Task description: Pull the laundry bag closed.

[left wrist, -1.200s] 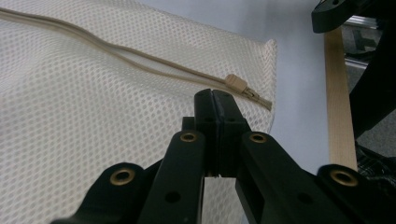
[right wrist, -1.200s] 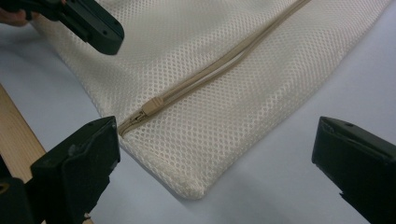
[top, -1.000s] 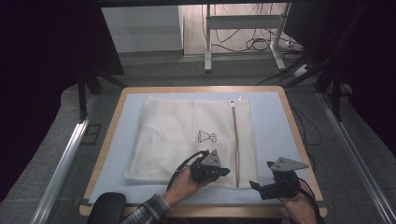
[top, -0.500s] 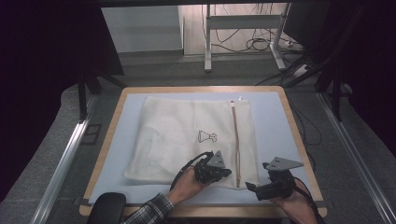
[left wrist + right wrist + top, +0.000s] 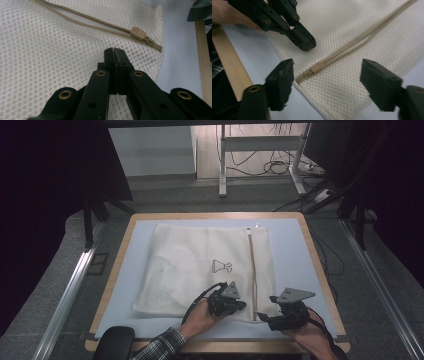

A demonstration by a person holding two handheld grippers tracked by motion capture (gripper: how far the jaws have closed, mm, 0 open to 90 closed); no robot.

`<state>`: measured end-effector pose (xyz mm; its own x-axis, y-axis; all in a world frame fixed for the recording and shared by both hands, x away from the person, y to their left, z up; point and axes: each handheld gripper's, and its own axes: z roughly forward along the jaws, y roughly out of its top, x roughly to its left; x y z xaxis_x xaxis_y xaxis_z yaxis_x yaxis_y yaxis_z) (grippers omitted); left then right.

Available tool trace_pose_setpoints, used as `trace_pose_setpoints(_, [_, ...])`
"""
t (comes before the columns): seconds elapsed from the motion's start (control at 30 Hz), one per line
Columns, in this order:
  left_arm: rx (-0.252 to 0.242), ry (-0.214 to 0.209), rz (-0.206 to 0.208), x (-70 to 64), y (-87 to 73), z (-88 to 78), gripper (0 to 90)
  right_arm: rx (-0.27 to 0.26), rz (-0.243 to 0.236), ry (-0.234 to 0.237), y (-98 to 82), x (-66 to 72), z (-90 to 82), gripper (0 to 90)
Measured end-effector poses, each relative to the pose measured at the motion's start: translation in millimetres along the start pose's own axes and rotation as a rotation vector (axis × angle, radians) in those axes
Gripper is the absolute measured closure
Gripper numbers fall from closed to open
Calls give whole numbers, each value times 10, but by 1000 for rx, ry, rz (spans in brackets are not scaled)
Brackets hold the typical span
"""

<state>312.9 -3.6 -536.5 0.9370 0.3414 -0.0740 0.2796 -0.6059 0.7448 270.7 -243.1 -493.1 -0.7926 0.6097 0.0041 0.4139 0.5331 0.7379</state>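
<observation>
A white mesh bag [image 5: 200, 265] lies flat on the pale blue mat [image 5: 290, 250], with a beige zip [image 5: 251, 270] running down its right side. The zip pull [image 5: 316, 67] sits at the near end of the zip, by the bag's corner. My left gripper [image 5: 242, 305] is shut, and its tips [image 5: 114, 51] rest on the mesh just short of the zip pull [image 5: 138, 33]. My right gripper [image 5: 329, 80] is open, and its jaws have just been closing. The zip pull lies between the jaws and neither pad touches it. The left gripper [image 5: 308, 45] is close above the pull.
The mat lies on a table with a wooden rim [image 5: 120, 265]. A black rounded object [image 5: 114, 342] sits at the near left corner. Desk legs and cables [image 5: 260, 165] are on the floor beyond the table. Metal rails run along both sides.
My right gripper has edged a little to the left, toward the near end of the zip. The left gripper and the bag have stayed where they were.
</observation>
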Motion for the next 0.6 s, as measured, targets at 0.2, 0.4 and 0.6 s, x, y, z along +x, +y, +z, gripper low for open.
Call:
trace_pose_setpoints(0.2, [-8,-9,-22,12,-8,2,895,27,-1,63,39,-35,104,410])
trace_pose_setpoints(0.4, [-11,-6,-25,5,-11,4,895,59,-24,121,88,-68,237,500])
trace_pose_setpoints(0.6, [-11,-7,-25,11,-14,3,895,69,-31,172,92,-116,317,561])
